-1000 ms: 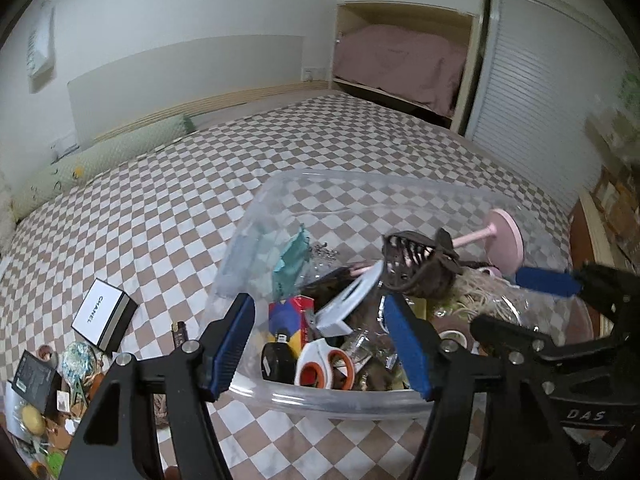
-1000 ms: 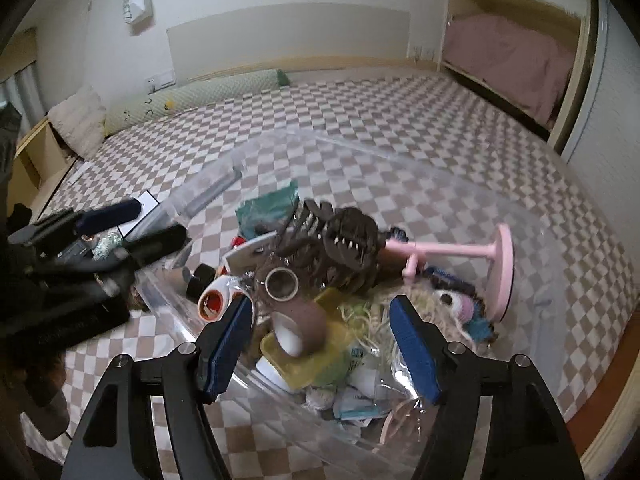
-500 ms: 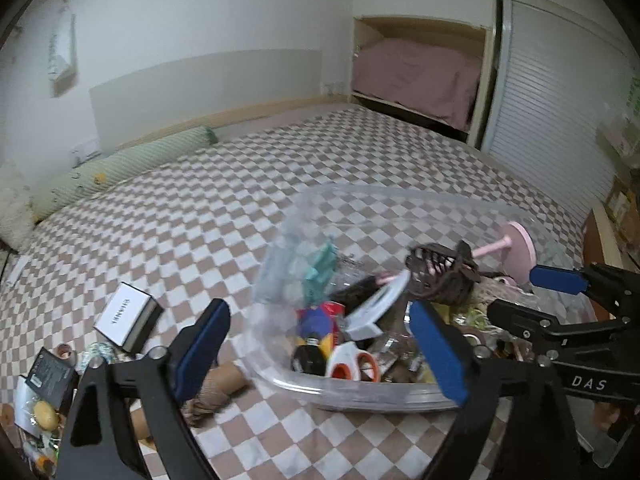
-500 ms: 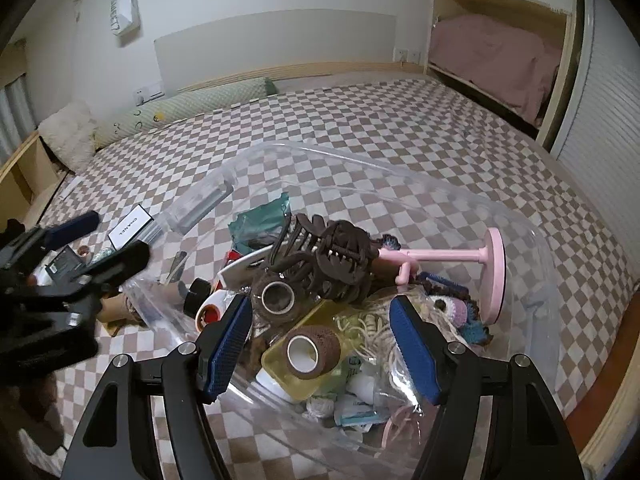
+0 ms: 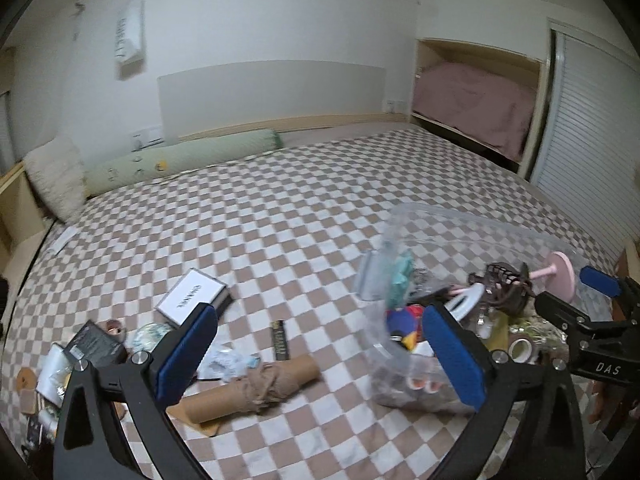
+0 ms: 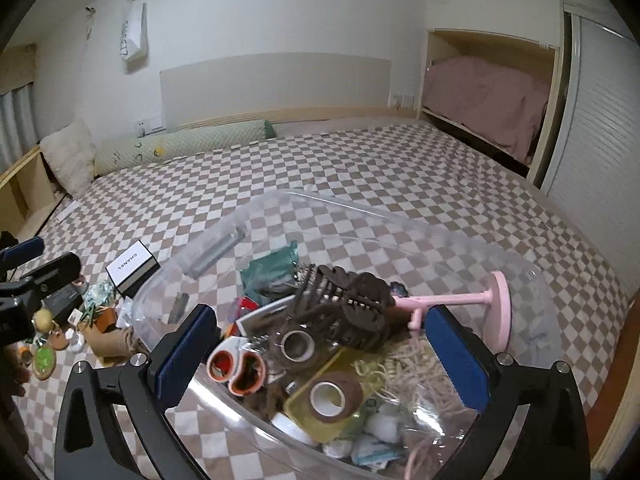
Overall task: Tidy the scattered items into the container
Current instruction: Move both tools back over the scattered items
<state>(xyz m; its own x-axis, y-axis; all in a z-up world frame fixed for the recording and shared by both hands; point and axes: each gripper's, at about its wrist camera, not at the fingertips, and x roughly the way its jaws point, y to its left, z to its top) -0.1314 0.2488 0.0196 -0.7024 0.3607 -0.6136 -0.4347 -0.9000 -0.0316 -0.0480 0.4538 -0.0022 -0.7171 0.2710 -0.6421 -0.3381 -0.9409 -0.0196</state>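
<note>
A clear plastic container (image 6: 532, 280) on the checkered bed holds a brown hair claw (image 6: 344, 312), tape rolls (image 6: 334, 396), scissors (image 6: 238, 366) and a pink stand (image 6: 500, 312). My right gripper (image 6: 320, 354) is open and empty above its near rim. My left gripper (image 5: 316, 348) is open and empty over the bed left of the container (image 5: 472, 232). Below it lie a brown paper roll (image 5: 256, 384) and a black bar (image 5: 279, 339). A white Chanel box (image 5: 192, 298) lies further left.
A pile of small items (image 5: 72, 356) lies at the bed's left front edge. A green bolster (image 5: 188, 158) and a white pillow (image 5: 56, 178) lie at the headboard. A closet with pink bedding (image 5: 476, 108) is at the right.
My left gripper has swung left, away from the container, to above the scattered items and the paper roll. The right gripper has stayed over the container, pulling back slightly.
</note>
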